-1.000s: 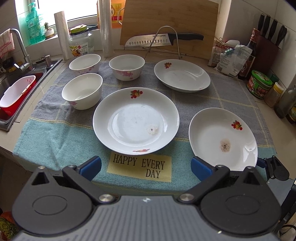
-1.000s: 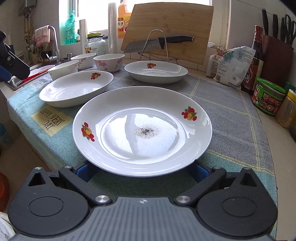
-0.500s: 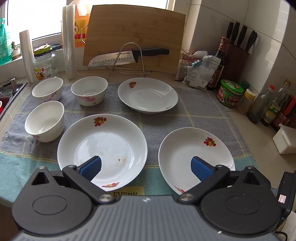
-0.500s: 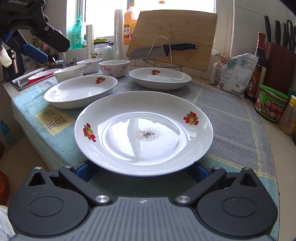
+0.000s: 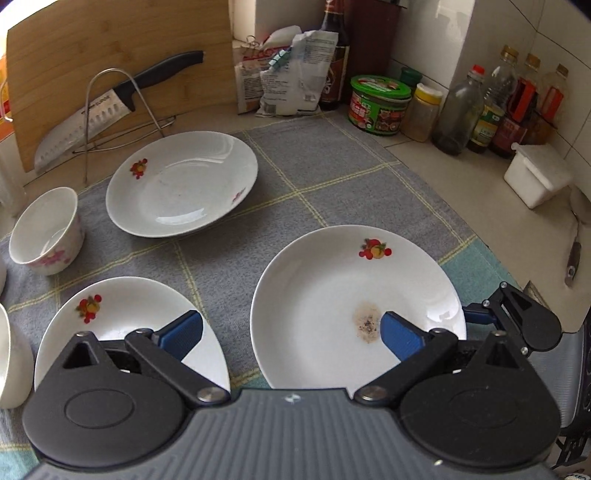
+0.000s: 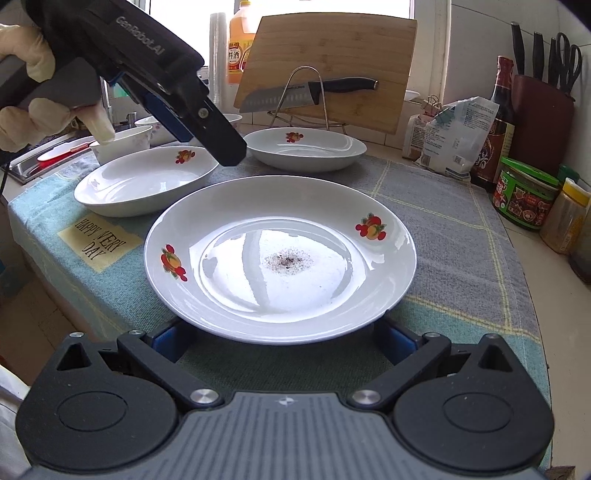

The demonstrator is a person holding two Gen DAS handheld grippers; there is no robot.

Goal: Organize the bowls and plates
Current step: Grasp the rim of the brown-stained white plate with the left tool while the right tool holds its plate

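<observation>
While its jaws stood wide apart, the left gripper (image 5: 291, 332) hovered empty above the stained plate (image 5: 332, 295). The right gripper (image 6: 286, 338) was also spread, at that plate's near rim. Beyond the plate lay two more plates (image 6: 147, 181) (image 6: 306, 147) and a bowl (image 5: 46, 230).

- Small kitchen, white tiled wall (image 5: 436, 44) running along the back and into the right corner.
- Bright window (image 6: 192, 33) at the back left, daylight pouring in, pretty blown out.
- Pale beige stone surface (image 5: 461, 184), mostly covered by a grey and teal checked cloth (image 5: 332, 173).
- Big bamboo cutting board (image 6: 332, 70) leaning upright against the wall.
- Steel sink (image 6: 33, 162) off at the left edge, tap barely visible.
- Dark wooden knife block (image 6: 543, 118) in the right corner.
</observation>
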